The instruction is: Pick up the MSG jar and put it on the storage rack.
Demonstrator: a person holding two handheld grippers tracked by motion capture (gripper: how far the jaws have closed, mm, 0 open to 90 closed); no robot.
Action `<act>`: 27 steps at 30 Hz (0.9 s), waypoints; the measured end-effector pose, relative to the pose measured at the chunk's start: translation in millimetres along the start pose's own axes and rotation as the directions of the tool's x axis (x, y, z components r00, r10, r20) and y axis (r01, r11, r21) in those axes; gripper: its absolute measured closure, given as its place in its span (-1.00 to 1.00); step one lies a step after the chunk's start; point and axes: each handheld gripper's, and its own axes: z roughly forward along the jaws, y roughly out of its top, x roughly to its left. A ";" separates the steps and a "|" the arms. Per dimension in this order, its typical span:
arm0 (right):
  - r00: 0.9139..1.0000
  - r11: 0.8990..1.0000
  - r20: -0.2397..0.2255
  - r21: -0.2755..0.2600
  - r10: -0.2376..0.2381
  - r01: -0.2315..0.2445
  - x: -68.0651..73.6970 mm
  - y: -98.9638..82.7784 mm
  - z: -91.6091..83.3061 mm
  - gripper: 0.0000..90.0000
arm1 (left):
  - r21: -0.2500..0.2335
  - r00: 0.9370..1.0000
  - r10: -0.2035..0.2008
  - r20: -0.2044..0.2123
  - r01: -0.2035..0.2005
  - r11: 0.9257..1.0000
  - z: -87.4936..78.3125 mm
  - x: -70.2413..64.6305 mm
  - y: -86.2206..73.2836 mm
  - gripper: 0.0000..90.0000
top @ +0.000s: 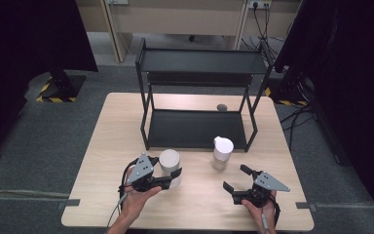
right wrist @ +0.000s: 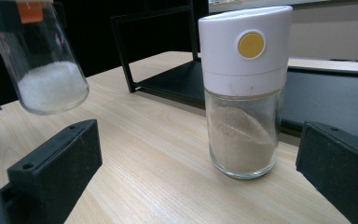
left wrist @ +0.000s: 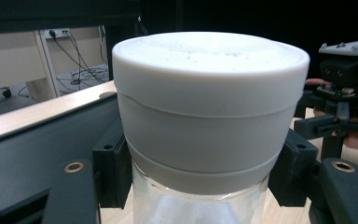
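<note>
Standing: two jars (top: 169,163) (top: 222,152), one rack (top: 197,127).

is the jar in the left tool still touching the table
Apart. The right gripper view shows the jar tilted in the air, its rounded bottom clear of the table, with bare wood beneath it. The left tool clamps it below the lid.

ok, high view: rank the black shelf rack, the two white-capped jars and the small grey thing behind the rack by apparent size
1. black shelf rack
2. jar in the left gripper and standing jar: look alike, and the held one is lifted nearer the camera, so unranked
3. small grey thing
</note>
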 end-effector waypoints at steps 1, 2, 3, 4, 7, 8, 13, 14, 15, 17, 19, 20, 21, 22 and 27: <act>1.000 1.000 0.000 -0.001 0.000 0.000 -0.1 -0.1 0.0 -0.99 | 0.000 1.000 0.006 0.004 -0.007 1.000 0.9 0.7 5.2 -0.22; 1.000 1.000 0.000 -0.001 0.000 0.000 -0.1 -0.1 0.0 -0.99 | 0.000 1.000 0.006 0.004 -0.007 1.000 0.9 0.7 5.2 -0.22; 1.000 1.000 -0.001 0.000 0.001 -0.001 -0.1 -0.1 0.1 -0.99 | -0.004 1.000 -0.006 0.013 0.006 1.000 2.6 3.2 10.2 -0.22; 1.000 1.000 -0.001 0.000 0.001 -0.001 -0.1 -0.1 0.1 -0.99 | -0.004 1.000 -0.006 0.013 0.006 1.000 2.6 3.2 10.2 -0.22; 1.000 1.000 -0.001 -0.003 -0.001 0.001 -0.3 -0.3 0.1 -0.99 | -0.012 1.000 -0.008 0.029 0.008 1.000 6.2 7.1 20.5 -0.22; 1.000 1.000 -0.001 -0.002 0.001 -0.001 -0.4 -0.3 0.0 -0.99 | -0.010 1.000 -0.003 0.030 0.003 1.000 7.2 7.3 24.3 -0.22; 1.000 1.000 -0.003 -0.004 0.003 -0.003 -0.7 -0.5 -0.2 -0.99 | -0.018 0.999 0.000 0.040 0.001 1.000 11.9 11.7 41.0 -0.22; 1.000 1.000 -0.003 -0.004 0.003 -0.003 -0.7 -0.5 -0.2 -0.99 | -0.018 0.999 0.000 0.040 0.001 1.000 11.9 11.7 41.0 -0.22; 1.000 1.000 -0.003 -0.004 0.003 -0.003 -1.0 -0.6 -0.2 -0.99 | -0.018 0.999 -0.002 0.039 0.003 1.000 12.4 12.3 43.5 -0.22; 1.000 1.000 -0.003 -0.005 0.004 -0.004 -1.1 -0.7 -0.3 -0.99 | -0.020 0.999 -0.001 0.038 0.002 1.000 13.9 14.1 49.7 -0.22; 1.000 1.000 -0.003 -0.006 0.006 -0.006 -1.2 -0.7 -0.4 -0.99 | -0.022 0.999 0.001 0.038 0.000 1.000 15.9 17.2 59.6 -0.22; 1.000 1.000 -0.003 -0.005 0.007 -0.007 -1.4 -0.8 -0.3 -0.99 | -0.024 0.999 -0.002 0.038 0.003 1.000 16.6 18.3 62.8 -0.22; 1.000 1.000 -0.003 -0.005 0.007 -0.007 -1.4 -0.8 -0.3 -0.99 | -0.024 0.999 -0.002 0.038 0.003 1.000 16.6 18.3 62.8 -0.22; 1.000 1.000 -0.003 -0.004 0.008 -0.008 -1.3 -0.8 -0.2 -0.99 | -0.022 0.999 -0.001 0.040 0.002 1.000 17.0 19.8 66.8 -0.22; 1.000 1.000 -0.005 -0.003 0.006 -0.006 -1.2 -0.8 0.3 -0.99 | -0.021 0.999 0.010 0.045 -0.009 1.000 19.6 24.3 88.0 -0.22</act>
